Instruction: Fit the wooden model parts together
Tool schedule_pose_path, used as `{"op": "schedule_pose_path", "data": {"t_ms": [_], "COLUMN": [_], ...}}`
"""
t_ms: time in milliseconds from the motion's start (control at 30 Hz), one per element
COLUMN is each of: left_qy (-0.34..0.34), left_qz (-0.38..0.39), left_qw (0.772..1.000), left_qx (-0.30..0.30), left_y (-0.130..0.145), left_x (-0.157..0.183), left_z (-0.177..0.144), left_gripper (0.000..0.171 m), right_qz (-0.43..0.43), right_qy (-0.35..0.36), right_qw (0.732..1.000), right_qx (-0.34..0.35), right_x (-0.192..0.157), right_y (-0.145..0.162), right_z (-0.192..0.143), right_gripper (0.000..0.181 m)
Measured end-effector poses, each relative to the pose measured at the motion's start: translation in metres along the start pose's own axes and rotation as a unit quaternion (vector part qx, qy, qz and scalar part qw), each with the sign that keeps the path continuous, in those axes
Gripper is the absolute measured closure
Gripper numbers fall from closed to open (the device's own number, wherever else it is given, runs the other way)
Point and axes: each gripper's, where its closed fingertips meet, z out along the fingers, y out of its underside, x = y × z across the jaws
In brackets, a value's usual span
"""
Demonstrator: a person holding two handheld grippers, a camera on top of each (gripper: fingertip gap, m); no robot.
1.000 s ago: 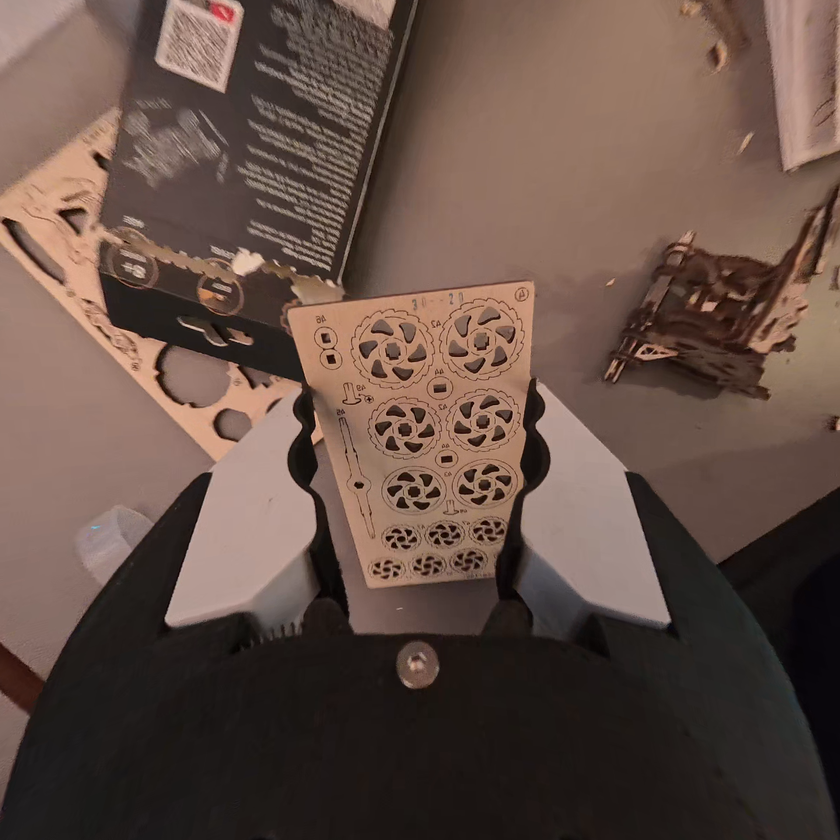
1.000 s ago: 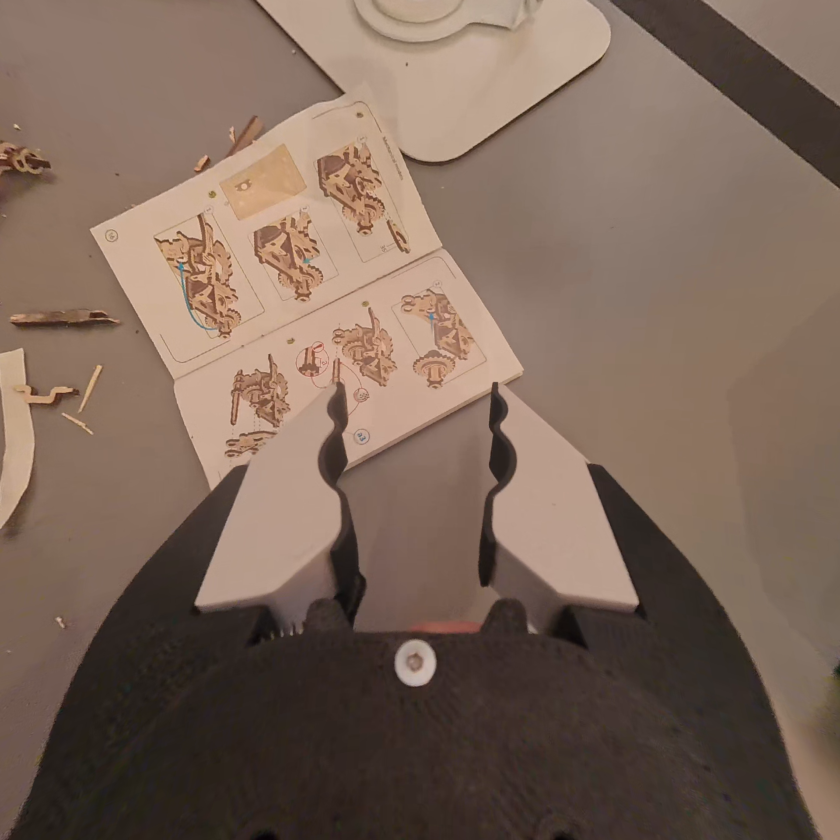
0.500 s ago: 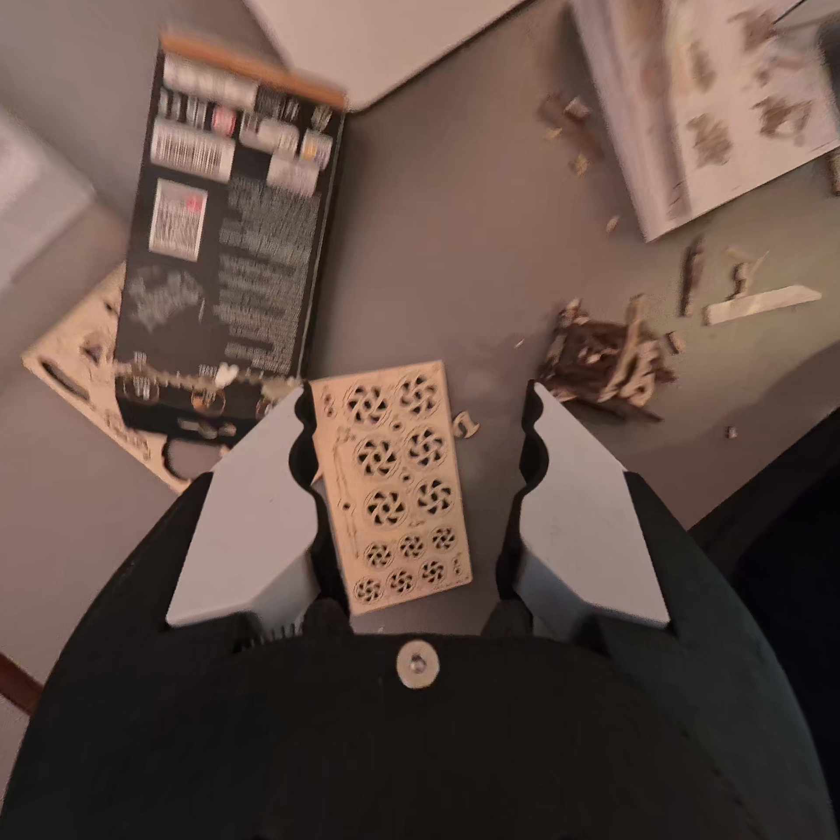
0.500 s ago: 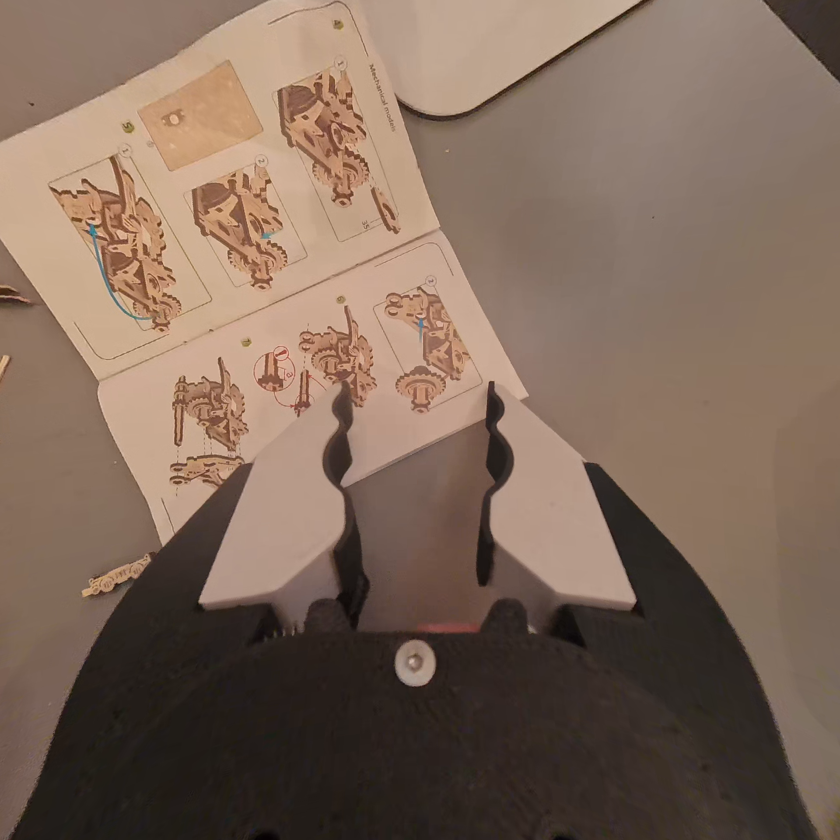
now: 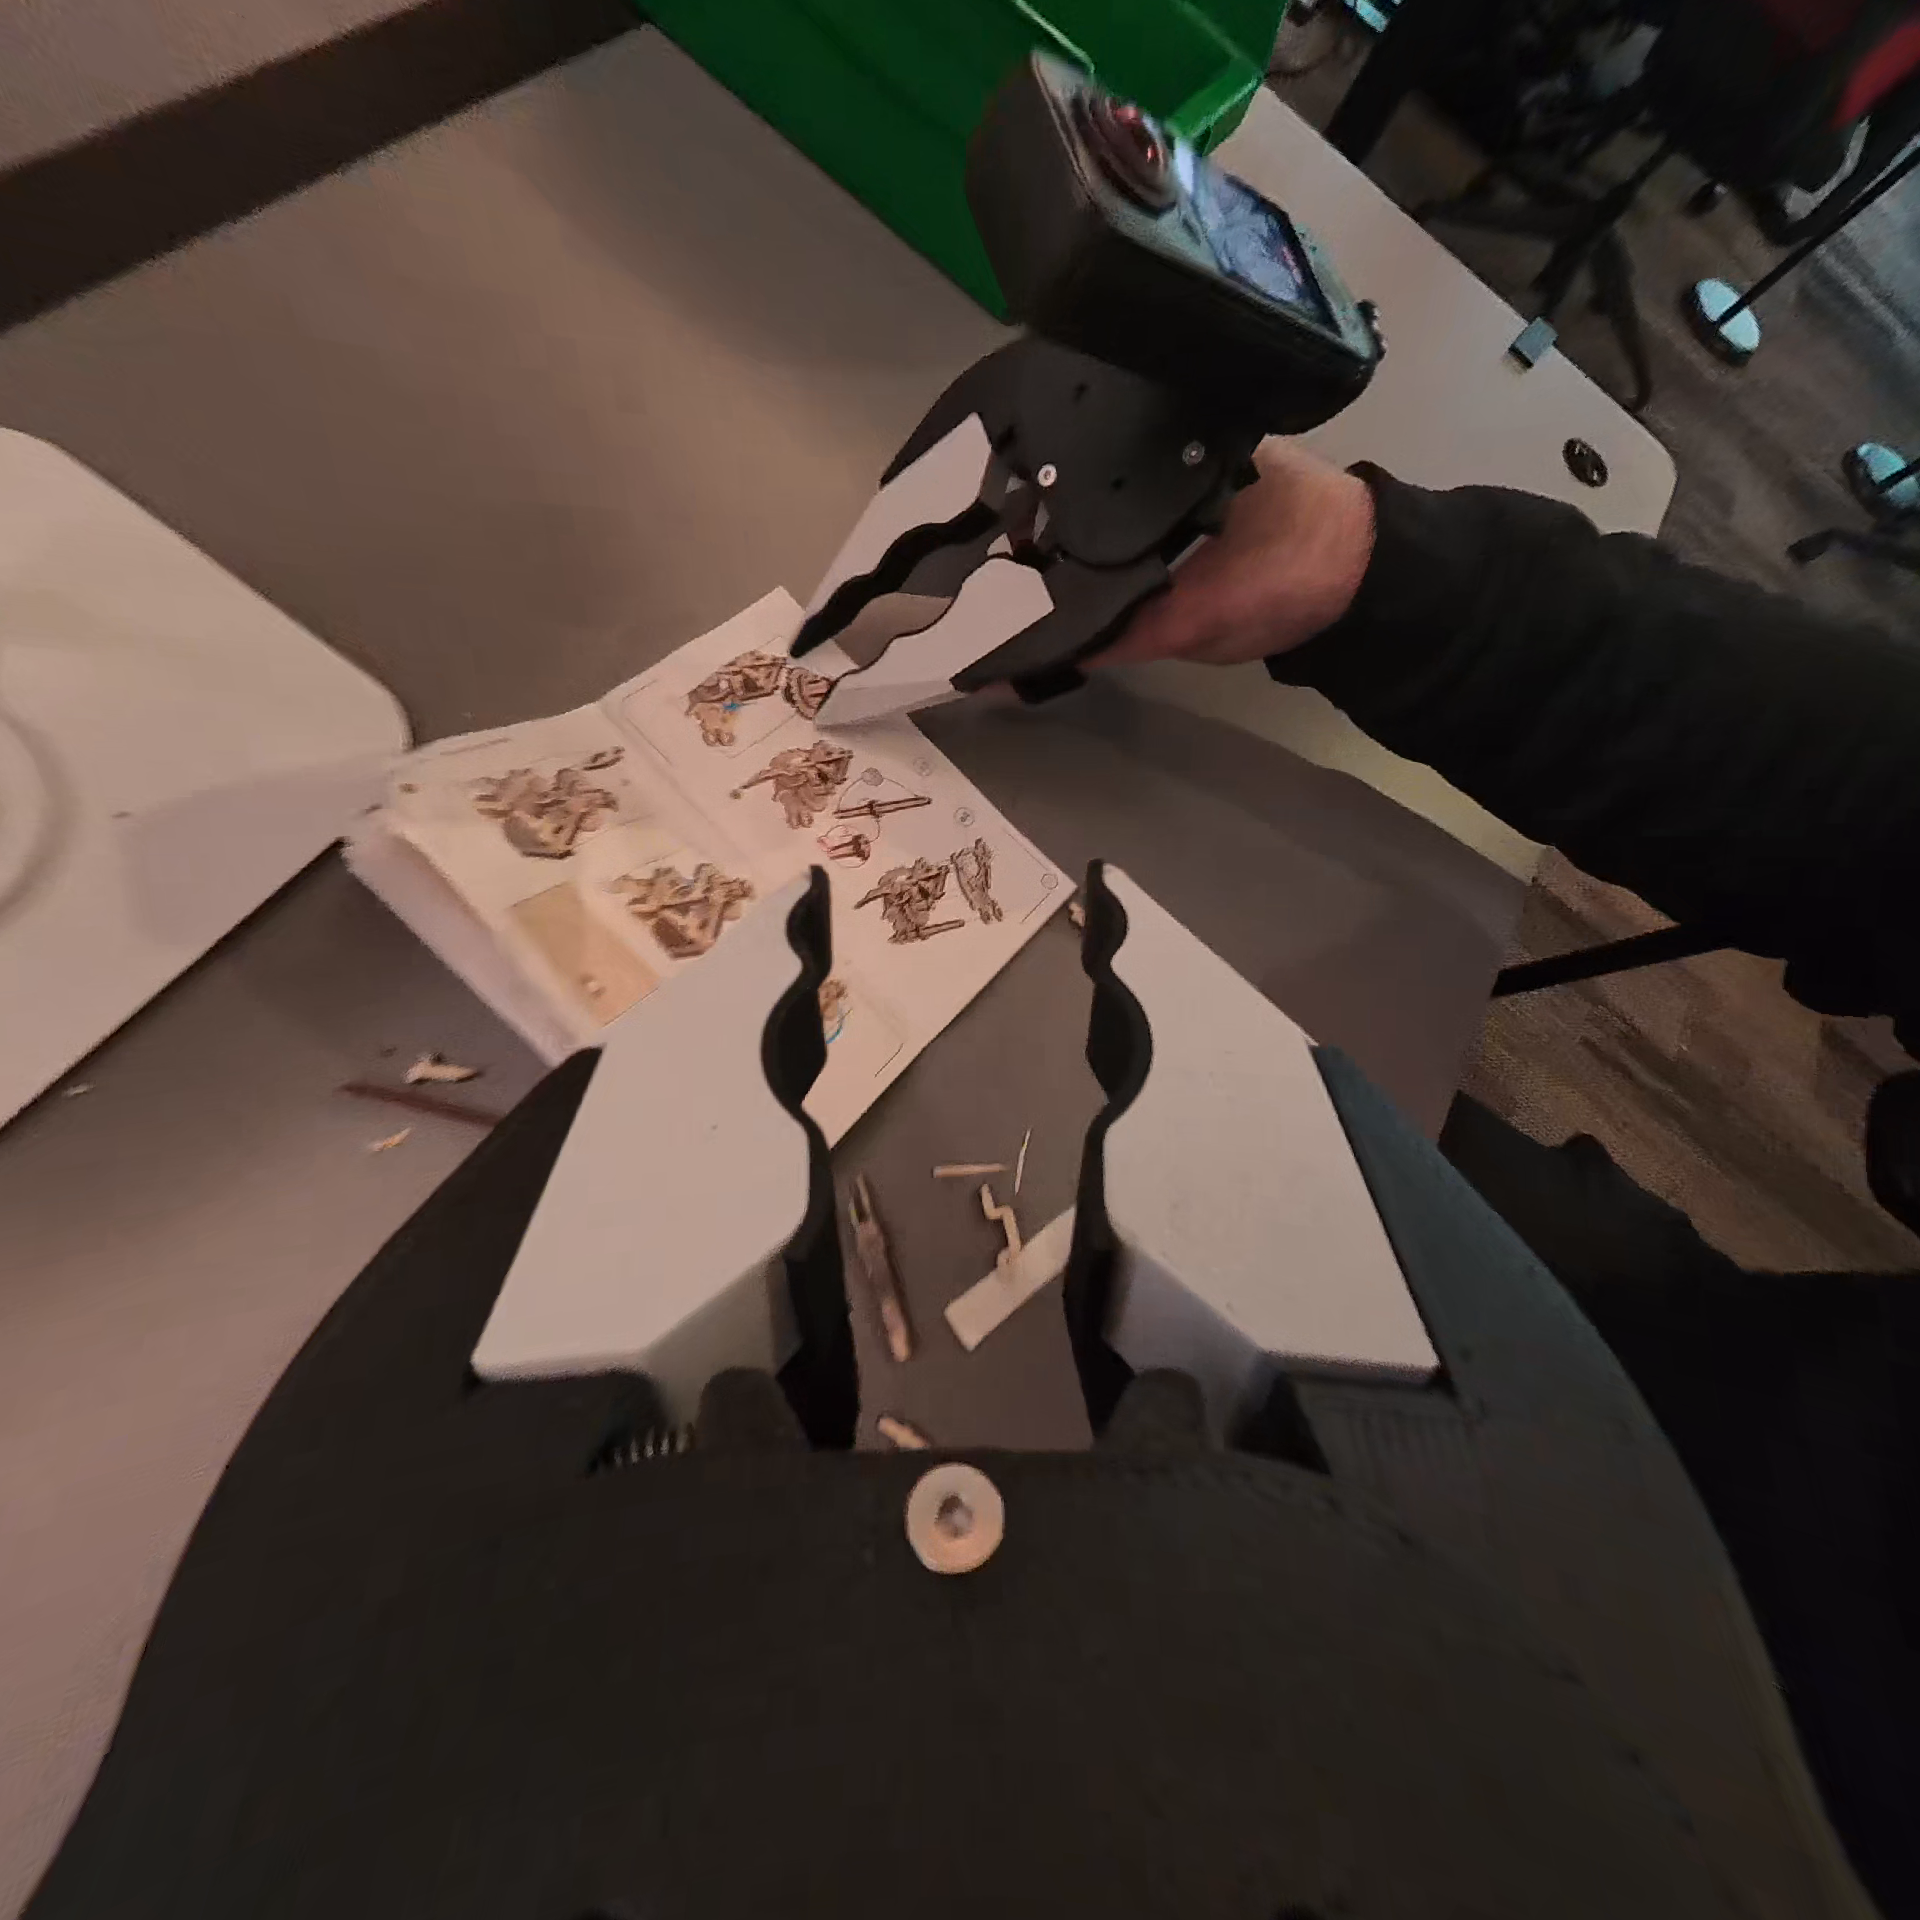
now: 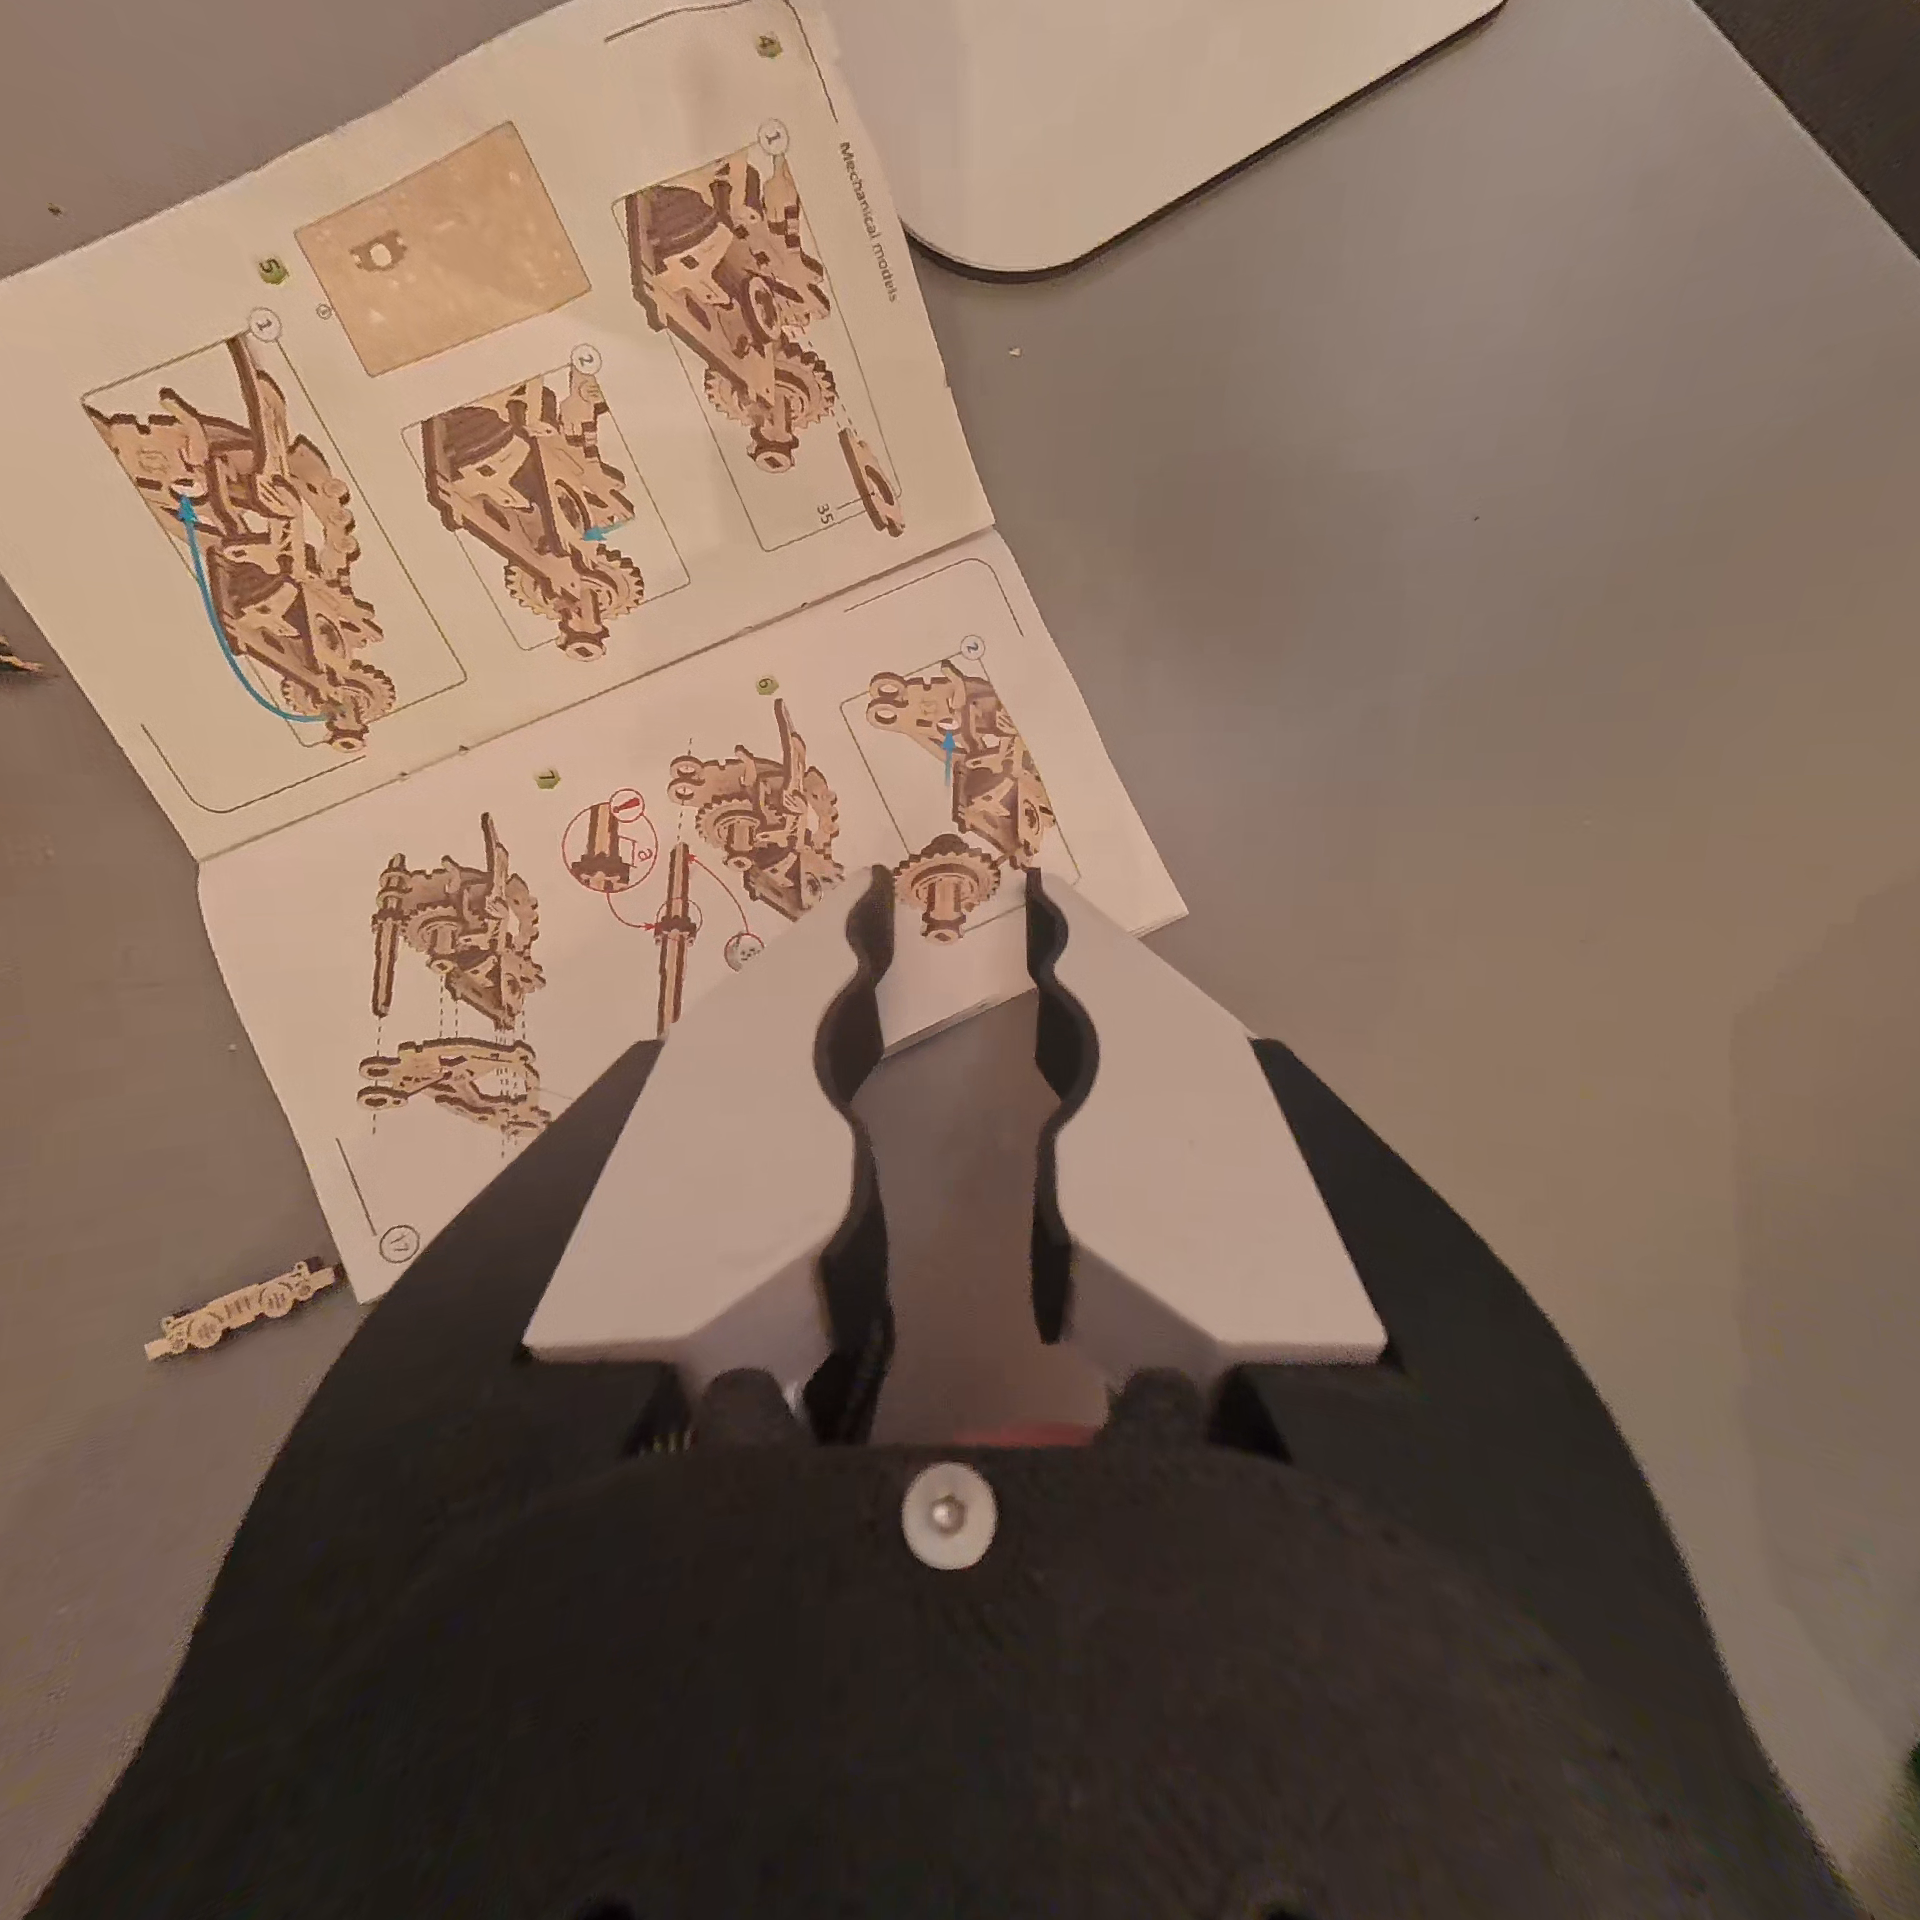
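Hovering, your left gripper (image 5: 951,914) gapes wide and empty over pale wooden offcuts (image 5: 1003,1262); your right gripper (image 6: 956,883), narrower and empty, hides the open white instruction booklet's (image 6: 499,582) corner.

Two hand-held grippers are in view: the left hand-held gripper (image 5: 951,904) and the right hand-held gripper (image 6: 954,883), each with two white fingers set apart and nothing between them. One open paper instruction booklet (image 6: 499,540) lies on the one grey worktop (image 6: 1455,644). One white rounded board (image 6: 1122,114) sits beyond the booklet. One small pale wooden strip with round cut-outs (image 6: 244,1317) lies beside the booklet. Several loose wooden offcuts (image 5: 987,1226) are scattered near the left hand-held gripper; their exact number cannot be told. One green box (image 5: 935,94) stands at the far edge.
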Motion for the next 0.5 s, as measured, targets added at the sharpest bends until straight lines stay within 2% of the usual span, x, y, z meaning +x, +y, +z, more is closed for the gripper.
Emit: {"op": "schedule_pose_path", "data": {"t_ms": [100, 133, 200, 400, 500], "left_qy": [-0.031, -0.041, -0.054, -0.075, -0.081], "left_qz": [0.004, 0.003, -0.003, -0.013, -0.015], "left_qw": [0.998, 0.997, 0.995, 0.988, 0.99], "left_qx": [-0.046, -0.062, -0.083, -0.137, -0.117], "left_y": [0.023, 0.033, 0.047, 0.082, 0.08], "left_x": [-0.012, -0.018, -0.026, -0.039, -0.046], "left_z": [0.04, 0.051, 0.067, 0.095, 0.095], "left_gripper": [0.131, 0.131, 0.133, 0.137, 0.148], "right_qz": [-0.003, -0.008, -0.013, -0.015, -0.01], "right_qy": [0.001, 0.007, 0.014, 0.005, 0.0], "right_qw": [1.0, 1.0, 1.0, 1.0, 1.0], "right_qx": [0.0, 0.0, 0.004, 0.006, 0.012], "right_x": [0.001, 0.002, 0.006, 0.007, 0.007], "right_y": [0.0, 0.0, 0.0, 0.0, 0.0], "right_z": [0.0, 0.0, 0.0, 0.001, 0.0], "right_gripper": [0.159, 0.169, 0.175, 0.181, 0.181]}}
